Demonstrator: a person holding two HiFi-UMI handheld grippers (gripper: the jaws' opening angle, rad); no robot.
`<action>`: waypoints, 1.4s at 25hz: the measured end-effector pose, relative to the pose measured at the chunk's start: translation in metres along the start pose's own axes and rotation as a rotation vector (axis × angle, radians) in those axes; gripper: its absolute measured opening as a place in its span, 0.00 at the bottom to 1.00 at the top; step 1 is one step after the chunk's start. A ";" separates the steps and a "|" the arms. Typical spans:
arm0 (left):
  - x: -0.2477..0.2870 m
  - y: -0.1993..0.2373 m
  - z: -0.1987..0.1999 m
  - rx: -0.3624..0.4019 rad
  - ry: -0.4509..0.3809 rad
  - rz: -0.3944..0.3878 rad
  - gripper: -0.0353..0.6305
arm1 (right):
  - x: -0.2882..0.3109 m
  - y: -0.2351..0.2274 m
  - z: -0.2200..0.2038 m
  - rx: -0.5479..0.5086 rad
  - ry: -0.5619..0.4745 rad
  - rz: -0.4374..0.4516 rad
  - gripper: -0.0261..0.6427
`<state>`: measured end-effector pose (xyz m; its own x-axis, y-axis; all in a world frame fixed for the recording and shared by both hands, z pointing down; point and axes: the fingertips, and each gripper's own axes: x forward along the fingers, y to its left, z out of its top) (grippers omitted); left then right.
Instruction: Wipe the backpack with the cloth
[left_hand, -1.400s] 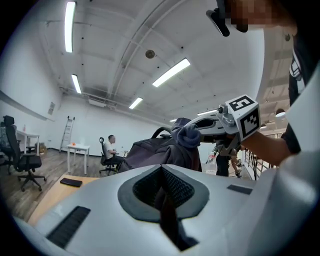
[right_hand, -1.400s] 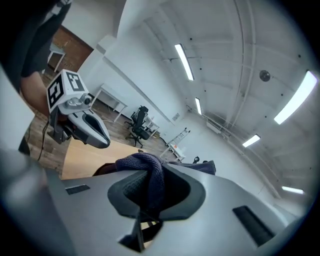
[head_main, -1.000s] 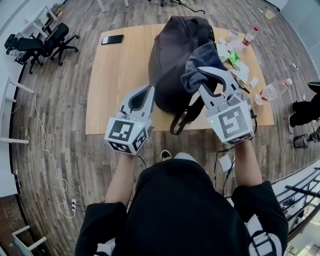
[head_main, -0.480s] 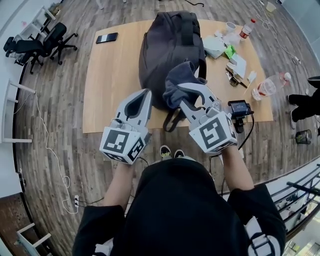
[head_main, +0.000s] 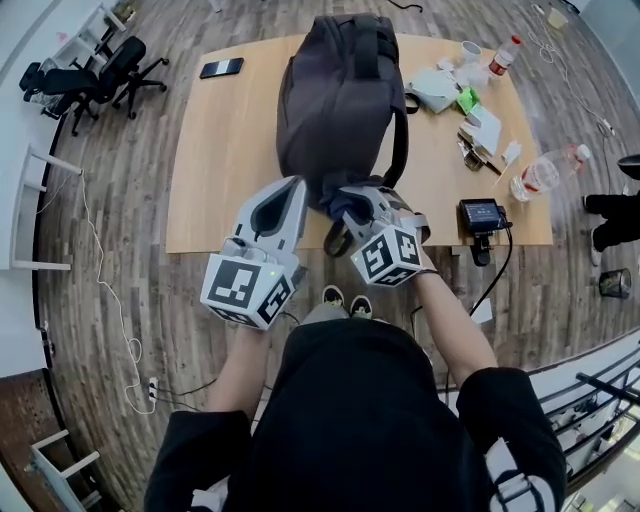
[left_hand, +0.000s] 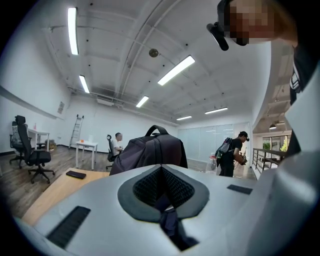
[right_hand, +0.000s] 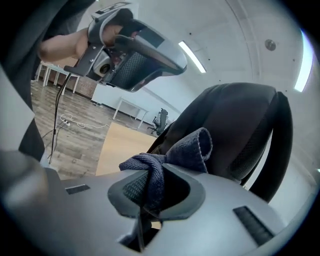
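Nearest in the head view, the person's dark sleeves reach forward over the wooden floor (head_main: 120, 250), one gripper in each hand. The left gripper (head_main: 291, 188) is held level at the near edge of the worktop (head_main: 225, 170), its tip just beside the near left corner of the backpack (head_main: 335, 100). In the left gripper view this gripper (left_hand: 161, 171) has its jaws together, with the backpack (left_hand: 150, 150) standing beyond them. The right gripper (head_main: 352, 203) tilts downward and sits just right of the left one. Its jaws are clamped on the cloth (head_main: 343, 207), a dark blue bunch lying at the backpack's near end, where black straps hang over the worktop's edge. The right gripper view shows the cloth (right_hand: 185, 150) pinched between the jaws of the right gripper (right_hand: 152, 187) and folding out over them, close in front of the backpack (right_hand: 235, 125); whether the two touch cannot be told. The backpack is dark grey and lies lengthwise along the middle of the worktop, its top handle at the far end. To its right lie a black device (head_main: 481, 213) with a cable, a plastic bottle (head_main: 542, 174), papers (head_main: 482, 127) and a red-capped bottle (head_main: 503, 55). A phone (head_main: 221, 68) lies at the far left corner, and an office chair (head_main: 95, 78) stands on the floor beyond.
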<state>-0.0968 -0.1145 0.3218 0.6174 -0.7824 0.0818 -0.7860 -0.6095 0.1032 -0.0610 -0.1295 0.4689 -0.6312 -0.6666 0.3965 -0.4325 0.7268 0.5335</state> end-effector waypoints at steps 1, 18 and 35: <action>-0.001 0.000 -0.003 -0.002 0.003 0.012 0.08 | 0.001 0.000 -0.001 -0.005 -0.015 -0.008 0.11; -0.030 -0.008 -0.024 -0.019 0.031 0.135 0.08 | 0.003 -0.010 0.004 0.687 -0.210 -0.126 0.11; -0.047 -0.023 -0.011 0.007 -0.010 0.173 0.08 | -0.086 -0.197 0.129 0.475 -0.368 -0.480 0.11</action>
<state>-0.1076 -0.0628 0.3262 0.4730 -0.8766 0.0883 -0.8805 -0.4668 0.0819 -0.0047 -0.1938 0.2329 -0.4417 -0.8897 -0.1158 -0.8909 0.4197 0.1735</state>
